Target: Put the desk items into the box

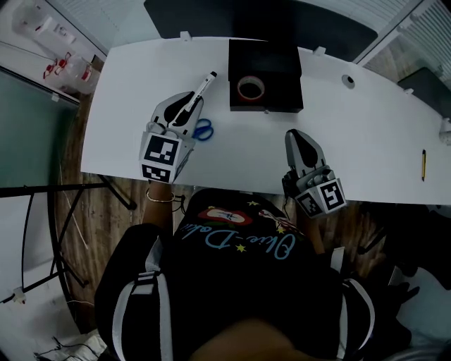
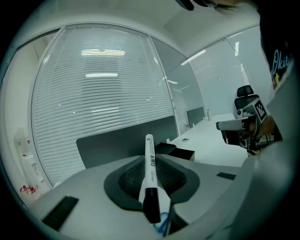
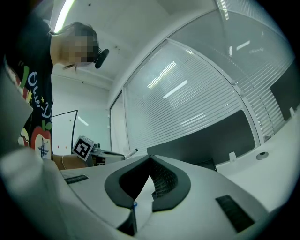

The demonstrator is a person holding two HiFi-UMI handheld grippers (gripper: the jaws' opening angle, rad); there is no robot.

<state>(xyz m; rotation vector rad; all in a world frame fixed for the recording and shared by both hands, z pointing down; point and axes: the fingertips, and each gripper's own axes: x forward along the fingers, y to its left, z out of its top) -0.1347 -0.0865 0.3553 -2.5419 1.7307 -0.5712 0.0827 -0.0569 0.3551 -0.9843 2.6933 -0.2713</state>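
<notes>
My left gripper (image 1: 187, 106) is shut on a white marker (image 1: 201, 87) with a black cap; the marker sticks out past the jaws toward the black box (image 1: 285, 70). In the left gripper view the marker (image 2: 150, 173) lies lengthwise between the pads of that gripper (image 2: 152, 161). A tape roll (image 1: 250, 88) lies inside the box. Blue scissors (image 1: 204, 130) lie on the white desk (image 1: 246, 151) just right of the left gripper. My right gripper (image 1: 297, 136) hovers over the desk's front right, its jaw tips together with nothing between them (image 3: 150, 161).
A pencil (image 1: 423, 164) lies far right on the desk. A round cable hole (image 1: 348, 81) sits right of the box. A dark panel (image 1: 282, 17) runs behind the desk. A black stand (image 1: 70, 211) is on the floor at left.
</notes>
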